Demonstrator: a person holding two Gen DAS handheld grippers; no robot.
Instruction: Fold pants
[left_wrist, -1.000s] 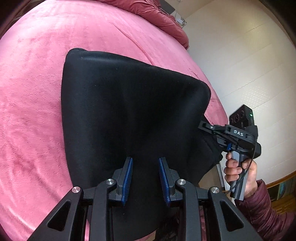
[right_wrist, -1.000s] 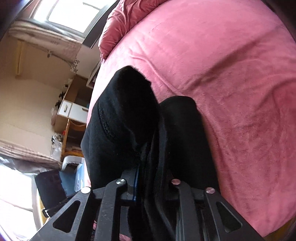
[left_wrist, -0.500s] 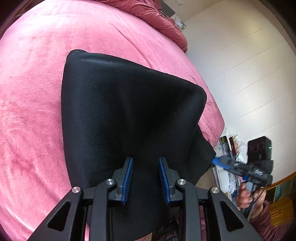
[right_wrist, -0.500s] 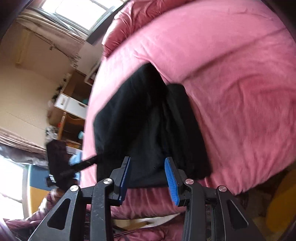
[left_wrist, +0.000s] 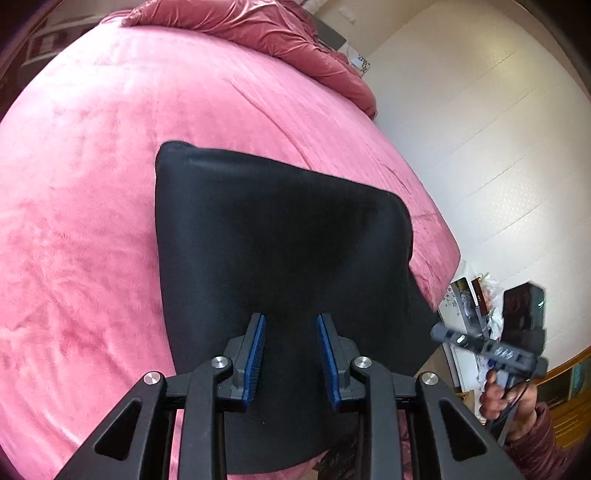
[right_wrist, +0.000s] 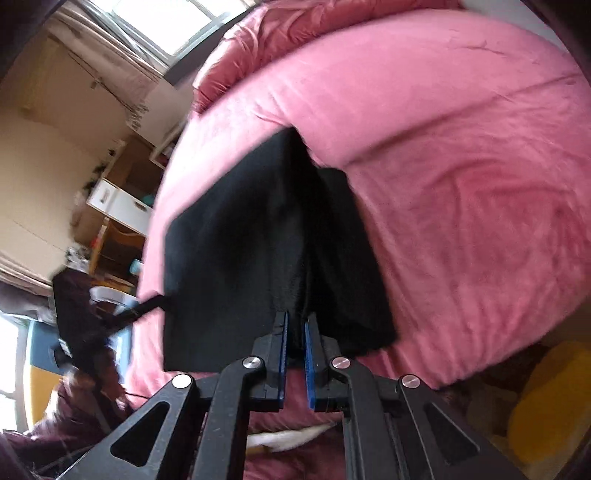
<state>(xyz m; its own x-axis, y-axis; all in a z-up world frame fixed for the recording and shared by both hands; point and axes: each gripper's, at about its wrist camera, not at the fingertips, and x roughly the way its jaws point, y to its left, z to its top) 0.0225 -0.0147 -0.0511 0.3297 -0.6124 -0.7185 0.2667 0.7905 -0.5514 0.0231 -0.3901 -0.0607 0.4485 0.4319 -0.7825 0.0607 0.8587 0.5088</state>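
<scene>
Pants (left_wrist: 280, 258), folded black, lie on the pink bed (left_wrist: 92, 184) near its 6 o'clock edge. Left claw (left_wrist: 291, 354) hovers released above them. Right claw (right_wrist: 294, 354), nearly clenched at the hem, holds nothing certain. Overhanging cloth could slide off.

No text, label, brand, number or sign can be read in either view. In the left wrist view, the other tool (left_wrist: 436, 329), off to the right of the left tool (left_wrist: 291, 354), carries a few pale marks on its dark body, but they are too blurred to make out as letters. Books or boxes (left_wrist: 469, 299) beyond it show printed covers, also too small and soft to read. In the right wrist view everything to the left of the tool (right_wrist: 295, 343) is motion-blurred, and no writing shows there.
</scene>
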